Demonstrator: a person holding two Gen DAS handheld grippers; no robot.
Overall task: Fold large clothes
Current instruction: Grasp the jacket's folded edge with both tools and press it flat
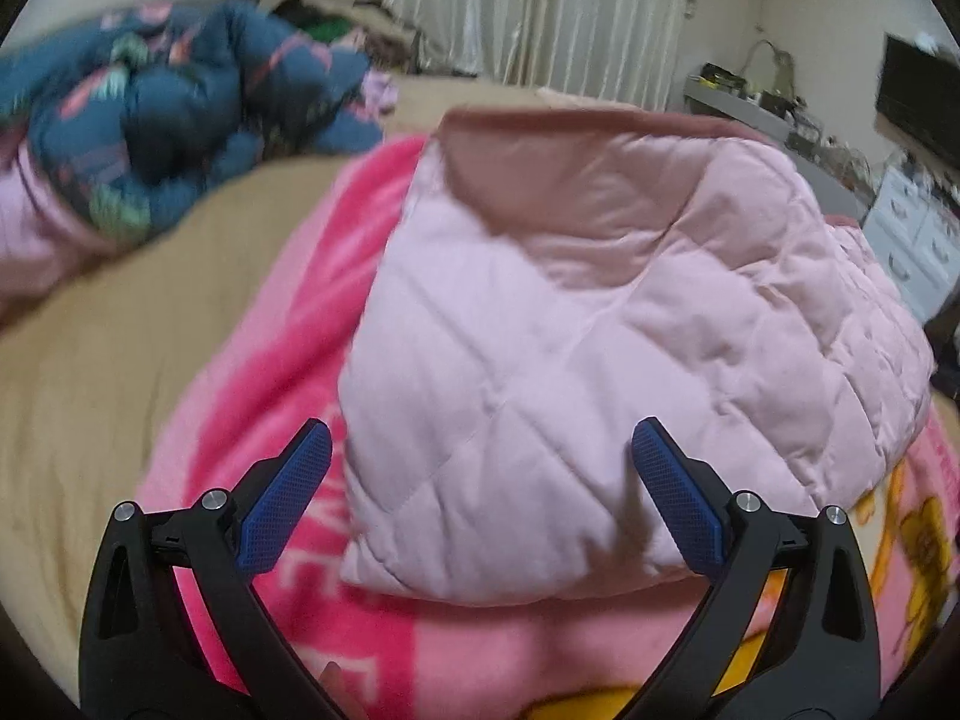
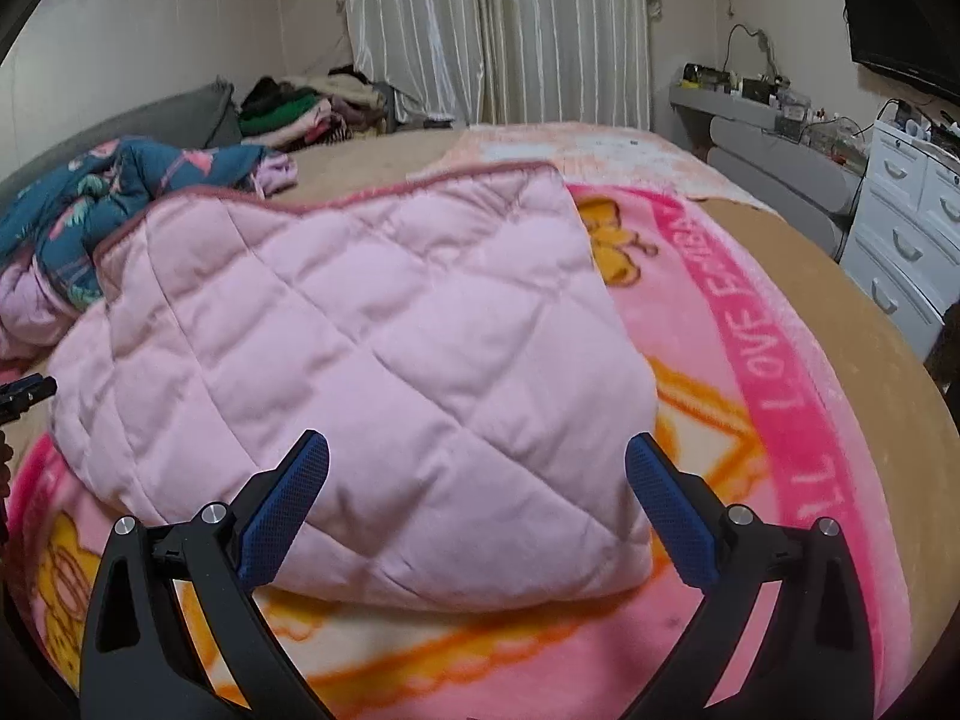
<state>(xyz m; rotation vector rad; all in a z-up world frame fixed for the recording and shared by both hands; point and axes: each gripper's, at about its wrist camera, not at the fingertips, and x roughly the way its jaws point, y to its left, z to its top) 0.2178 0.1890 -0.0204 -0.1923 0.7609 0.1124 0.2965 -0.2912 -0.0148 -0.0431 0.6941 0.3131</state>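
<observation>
A pale pink quilted garment [image 1: 600,312] lies folded into a thick bundle on a bright pink cartoon blanket [image 1: 258,324] spread over the bed. A darker pink trim runs along its far edge. My left gripper [image 1: 480,426] stands open just in front of the bundle's near left corner, and its blue pads touch nothing. In the right wrist view the same bundle [image 2: 360,348] fills the middle. My right gripper [image 2: 477,439] is open over its near right part, with the pads clear of the cloth. A dark tip of the left gripper [image 2: 27,390] shows at the far left edge.
A crumpled blue floral quilt [image 1: 180,108] lies at the bed's far left, with a pile of clothes [image 2: 300,108] behind it. Curtains [image 2: 498,30] hang at the back. White drawers [image 2: 906,240], a grey shelf [image 2: 774,144] and a black screen [image 2: 894,24] stand on the right.
</observation>
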